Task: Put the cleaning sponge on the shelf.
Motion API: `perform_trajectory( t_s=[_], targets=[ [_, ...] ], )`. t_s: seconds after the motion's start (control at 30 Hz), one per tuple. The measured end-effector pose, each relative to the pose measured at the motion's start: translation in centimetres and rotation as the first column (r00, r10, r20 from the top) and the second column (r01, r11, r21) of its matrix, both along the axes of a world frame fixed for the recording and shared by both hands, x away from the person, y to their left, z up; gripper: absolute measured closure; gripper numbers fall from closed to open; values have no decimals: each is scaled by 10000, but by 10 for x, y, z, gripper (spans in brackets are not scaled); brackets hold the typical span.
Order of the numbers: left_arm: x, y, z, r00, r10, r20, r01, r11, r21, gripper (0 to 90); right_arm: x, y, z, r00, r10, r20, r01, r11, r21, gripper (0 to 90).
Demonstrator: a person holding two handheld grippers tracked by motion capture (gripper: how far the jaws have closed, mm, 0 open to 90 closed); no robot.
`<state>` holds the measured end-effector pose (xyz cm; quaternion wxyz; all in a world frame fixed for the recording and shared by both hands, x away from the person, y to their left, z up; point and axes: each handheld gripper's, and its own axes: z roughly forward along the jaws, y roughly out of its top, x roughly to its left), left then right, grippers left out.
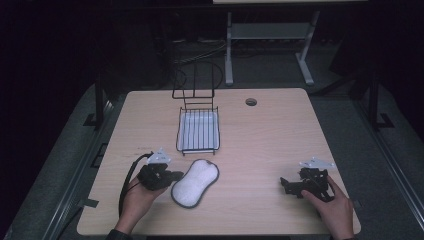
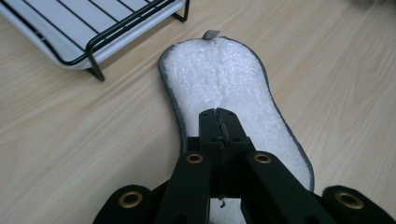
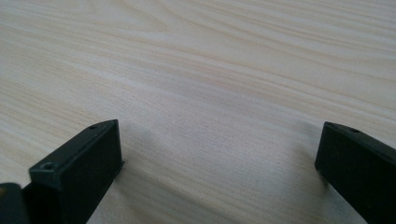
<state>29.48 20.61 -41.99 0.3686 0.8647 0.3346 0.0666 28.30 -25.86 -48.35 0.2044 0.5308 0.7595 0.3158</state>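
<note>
The left gripper (image 2: 219,122) has its jaws pinched fully together over the white pad (image 2: 224,88) lying just in front of the wire rack (image 1: 198,131), but honestly it may have caught nothing, so lifting could leave the pad behind.

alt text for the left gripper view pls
The left hand-held gripper, its black jaws closed together, sits over a white peanut-shaped sponge pad on a light wooden table. A black wire rack stands at upper left.
</note>
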Motion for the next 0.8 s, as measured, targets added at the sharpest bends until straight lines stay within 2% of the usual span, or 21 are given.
perform_trajectory(
  t_s=[0.17,0.4,0.6,0.7,0.8],
  targets=[
    [5,-13,-2,10000,-99,-11,99,9999,-12,898,0,0,0,10000,1,-2,-1,10000,2,0],
    [12,-30,-10,9987,-437,-253,441,9989,127,898,0,0,0,10000,-10,-2,10,10000,-6,0],
    [16,-38,-16,9980,-501,-386,510,9985,217,898,0,0,0,10000,-14,-6,14,10000,-4,0],
    [18,-43,-23,9967,-565,-575,590,9974,417,898,0,0,0,10000,-12,-5,12,10000,-4,0],
    [18,-42,-25,9966,-561,-600,580,9979,300,898,0,0,0,10000,-14,-4,14,10000,-2,0]
  ],
)
